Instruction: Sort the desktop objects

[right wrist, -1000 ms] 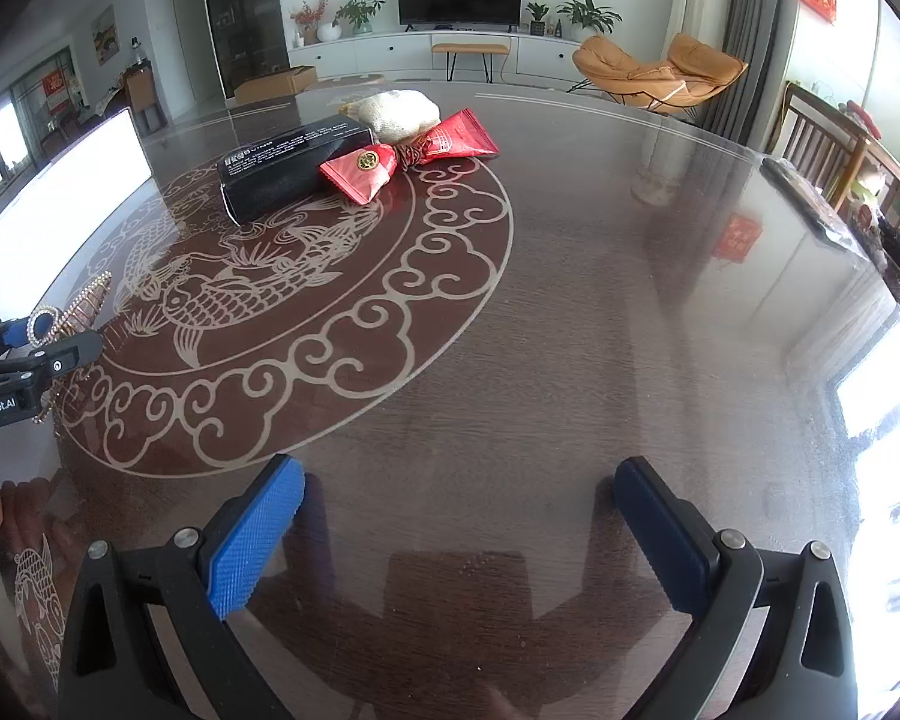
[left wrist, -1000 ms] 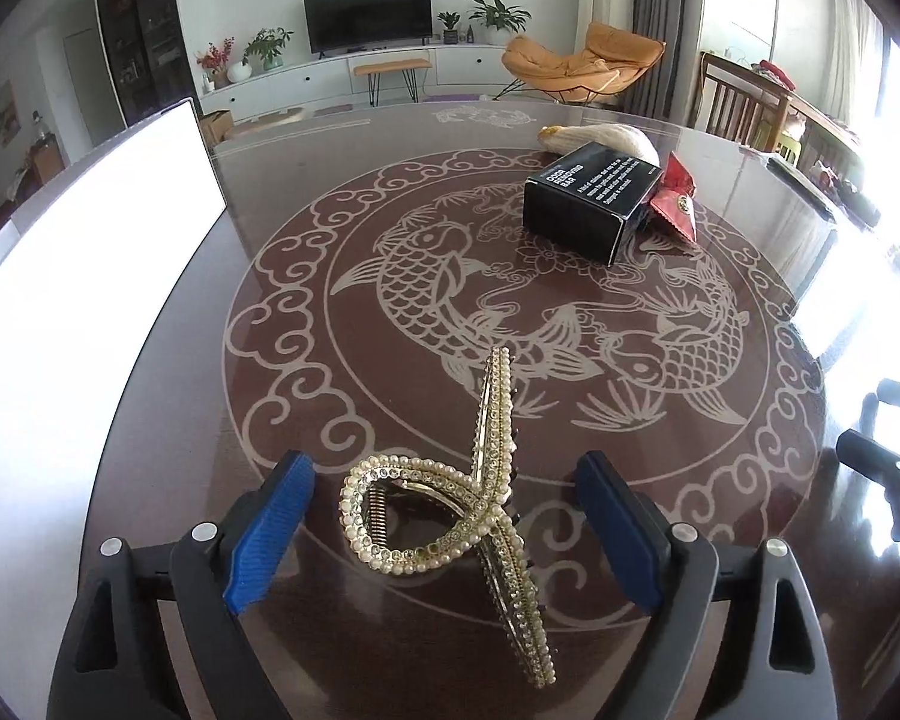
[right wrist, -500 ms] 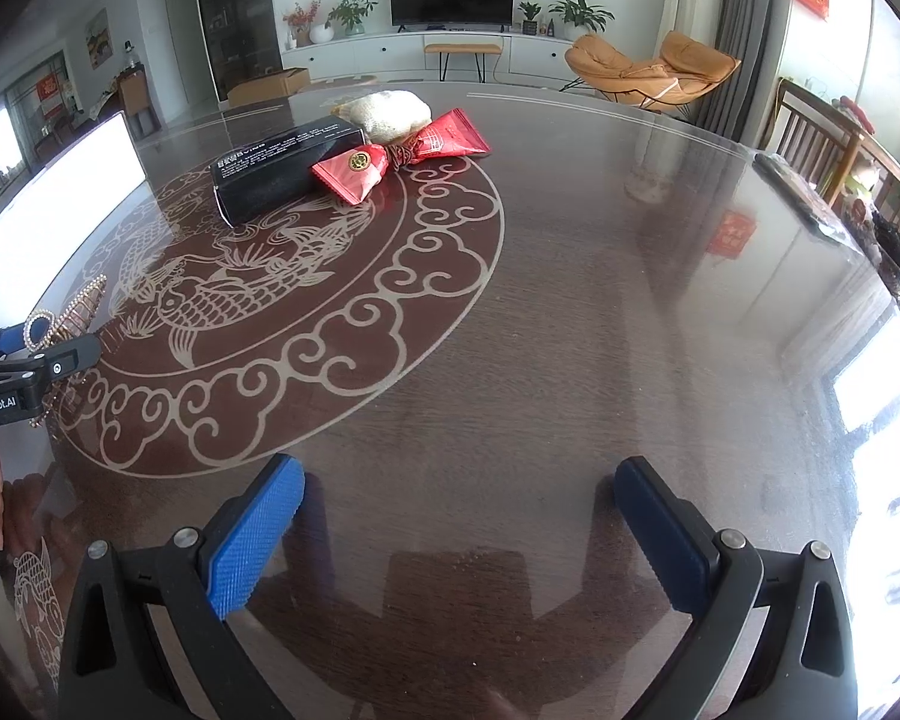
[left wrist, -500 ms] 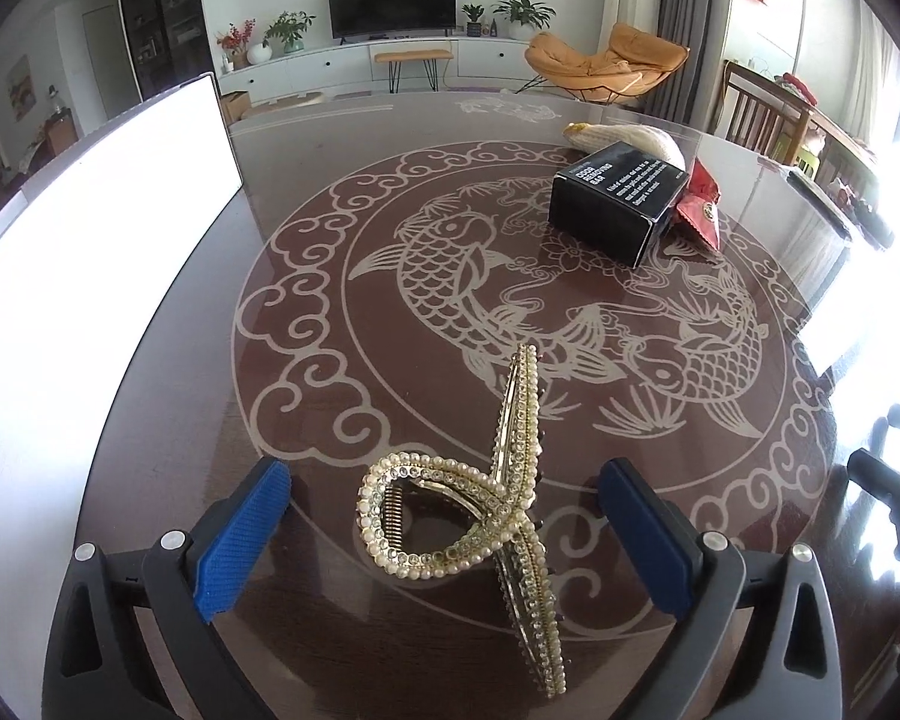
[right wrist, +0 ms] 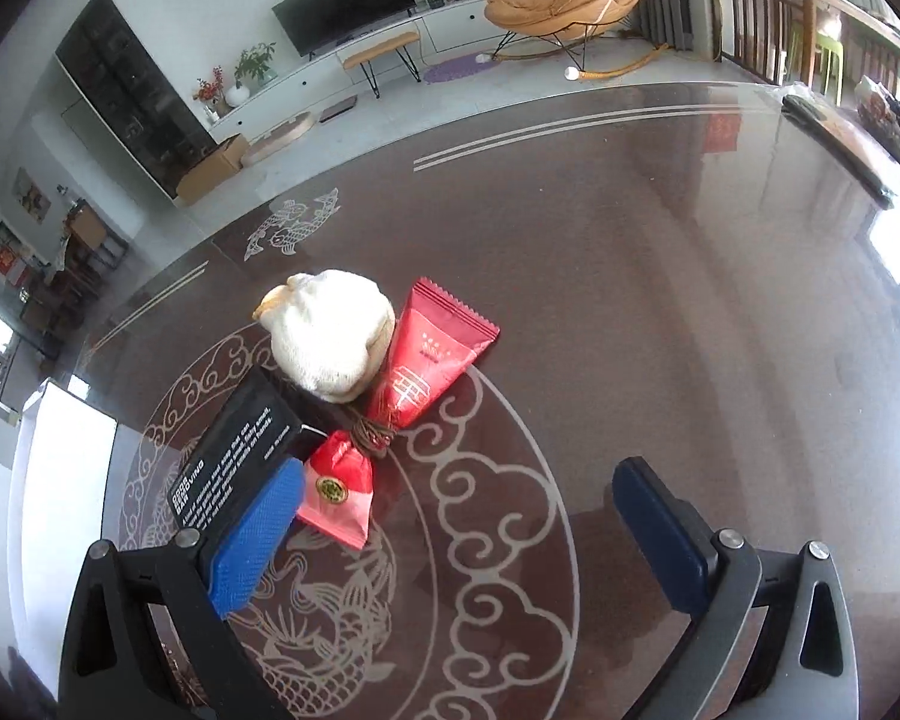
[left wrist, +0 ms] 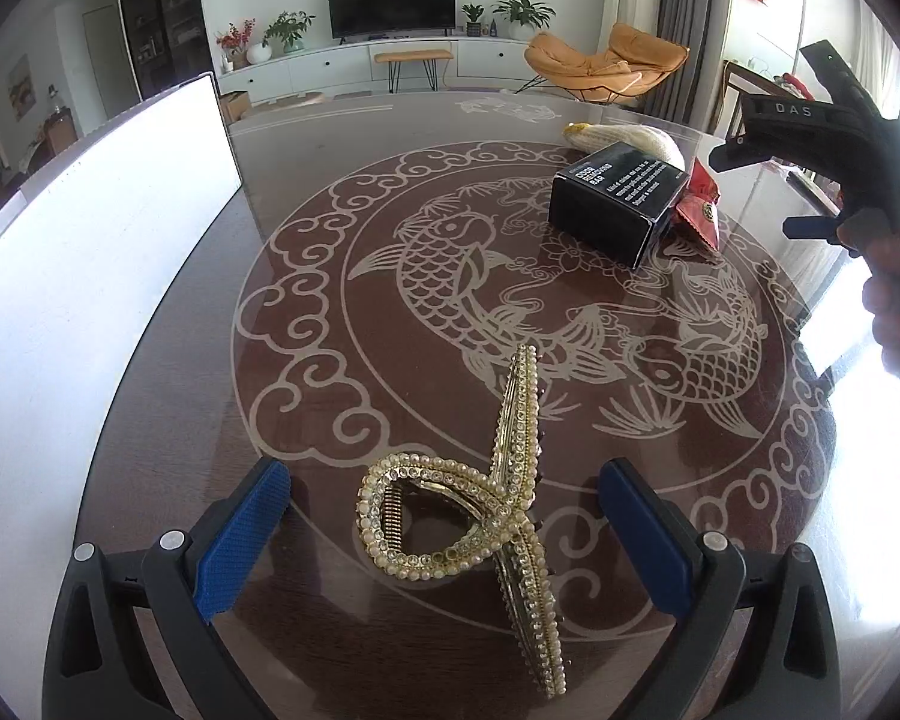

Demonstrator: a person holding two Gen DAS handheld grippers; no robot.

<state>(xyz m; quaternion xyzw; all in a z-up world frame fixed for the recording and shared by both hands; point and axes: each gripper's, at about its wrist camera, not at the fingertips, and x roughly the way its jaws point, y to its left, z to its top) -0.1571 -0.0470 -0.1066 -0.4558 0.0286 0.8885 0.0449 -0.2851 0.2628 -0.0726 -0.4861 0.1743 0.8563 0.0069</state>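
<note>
I see my left gripper (left wrist: 444,534) with its jaws wide apart, one on each side of the sparkly hair clip (left wrist: 480,510). The clip lies on the table (left wrist: 330,192), not touching the blue pads. The black box (right wrist: 234,456) sits far behind the clip. My right gripper (right wrist: 456,528) hangs near that box, jaws apart, holding nothing. The red packet (right wrist: 432,360) and white bag (right wrist: 330,342) sit right beside the box.
</note>
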